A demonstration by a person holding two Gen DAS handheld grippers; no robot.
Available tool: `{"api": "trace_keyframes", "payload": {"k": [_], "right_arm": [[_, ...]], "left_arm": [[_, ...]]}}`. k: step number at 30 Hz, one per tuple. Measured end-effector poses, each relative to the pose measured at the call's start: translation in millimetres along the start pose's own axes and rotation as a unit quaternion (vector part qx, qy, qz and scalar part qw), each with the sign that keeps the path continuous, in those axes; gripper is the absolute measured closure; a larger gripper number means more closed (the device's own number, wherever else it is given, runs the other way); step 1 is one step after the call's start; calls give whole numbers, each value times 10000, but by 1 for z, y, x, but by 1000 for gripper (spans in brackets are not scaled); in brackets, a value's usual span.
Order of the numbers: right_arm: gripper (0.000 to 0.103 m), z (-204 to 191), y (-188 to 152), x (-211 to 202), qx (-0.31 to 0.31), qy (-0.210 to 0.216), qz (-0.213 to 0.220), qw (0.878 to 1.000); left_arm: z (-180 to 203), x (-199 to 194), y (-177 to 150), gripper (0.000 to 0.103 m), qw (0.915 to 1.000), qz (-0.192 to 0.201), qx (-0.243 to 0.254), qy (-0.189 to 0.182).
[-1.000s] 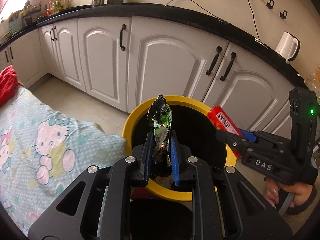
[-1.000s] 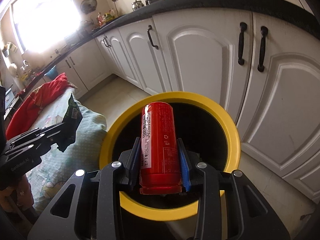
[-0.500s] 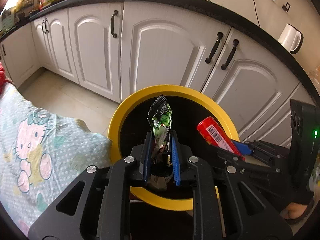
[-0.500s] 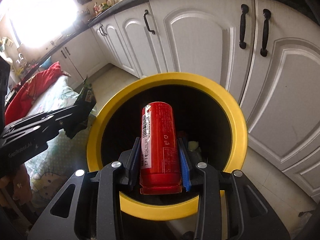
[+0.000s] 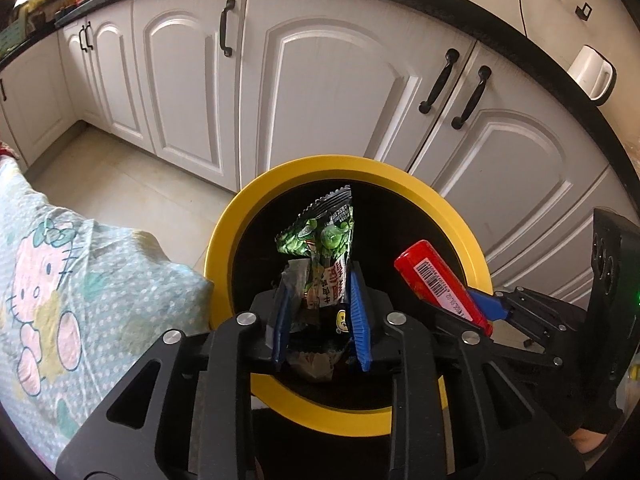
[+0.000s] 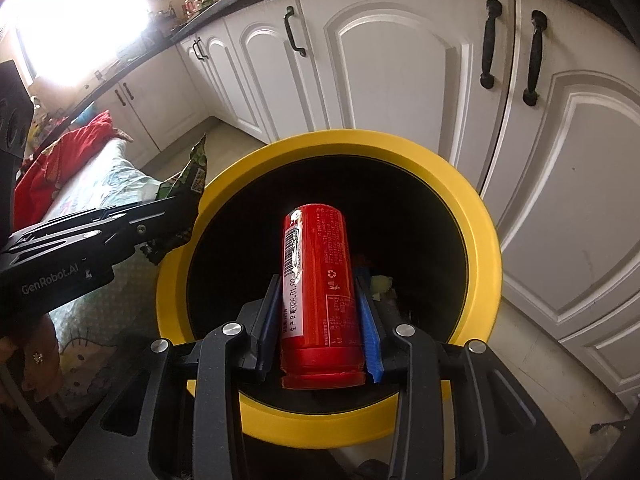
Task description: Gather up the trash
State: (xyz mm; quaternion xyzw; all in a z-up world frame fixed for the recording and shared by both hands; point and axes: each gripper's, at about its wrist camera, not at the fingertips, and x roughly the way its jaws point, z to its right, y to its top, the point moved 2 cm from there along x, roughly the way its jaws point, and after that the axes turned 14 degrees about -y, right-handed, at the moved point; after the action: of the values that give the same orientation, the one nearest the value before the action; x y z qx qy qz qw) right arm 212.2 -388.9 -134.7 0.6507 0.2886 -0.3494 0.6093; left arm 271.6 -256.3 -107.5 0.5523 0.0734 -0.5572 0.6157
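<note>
Compared with 1 second back: both grippers lower and nearer the yellow-rimmed bin, its dark mouth now filling more of each view. Left gripper jaws just been opening, the gap between the blue pads plainly wider; green snack wrapper still standing between them, leaning against the right-hand pad, the left-hand pad apparently clear of it. Loosely caught rather than clamped, then, and poised above the bin's near edge.

Right gripper closed on the red can, pads pressed flat against both sides, can pointing forward over the bin's open mouth. Some rubbish already visible down inside at the bin's right.

Handling, as a judgement:
- Wrapper: very light, thin, crinkly foil, limp. Likely to cling to a pad or flutter sideways instead of dropping straight. Best taken at the crumpled lower half, where the layers bunch up.
- Can: light if empty, stiff but dentable, smooth and a little slippery. Best held across the middle of the body, as now; too hard a squeeze likely to crease it.

Hello Kitty cloth just beside the bin's left edge: the likeliest landing spot for a wrapper drifting off course. White cabinets behind the bin's far edge.
</note>
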Motion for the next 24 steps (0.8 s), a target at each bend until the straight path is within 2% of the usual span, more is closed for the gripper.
{"api": "trace_keyframes", "payload": {"k": [5, 7, 9, 11, 13, 15, 21, 23, 24], "right_arm": [[68, 2, -1, -1, 86, -46, 9, 10000], [62, 4, 0, -2, 126, -45, 38, 9999], [61, 6, 2, -5, 147, -54, 84, 9998], [59, 8, 3, -8, 181, -72, 127, 9997], [52, 13, 5, -13, 244, -94, 194, 9995], [48, 18, 6, -19, 301, -137, 267, 9991], [37, 33, 4, -35, 453, -275, 400, 9978], [33, 35, 4, -41, 479, -308, 450, 9974], [30, 35, 4, -45, 480, -324, 479, 9972]], "left_arm": [[-2, 0, 0, 79, 10000, -14, -39, -4], [-3, 0, -1, 74, 10000, -18, -54, -10], [-4, -1, 0, 72, 10000, -22, -67, -23], [-5, -4, -1, 64, 10000, -11, -85, -28], [-5, -6, -1, 56, 9999, -3, -100, -54], [-5, -9, -2, 53, 10000, 13, -82, -47], [-8, -23, -2, 36, 9999, 111, -92, 42], [-9, -32, -2, 24, 9998, 176, -105, 76], [-9, -36, -3, 23, 9997, 204, -112, 84]]}}
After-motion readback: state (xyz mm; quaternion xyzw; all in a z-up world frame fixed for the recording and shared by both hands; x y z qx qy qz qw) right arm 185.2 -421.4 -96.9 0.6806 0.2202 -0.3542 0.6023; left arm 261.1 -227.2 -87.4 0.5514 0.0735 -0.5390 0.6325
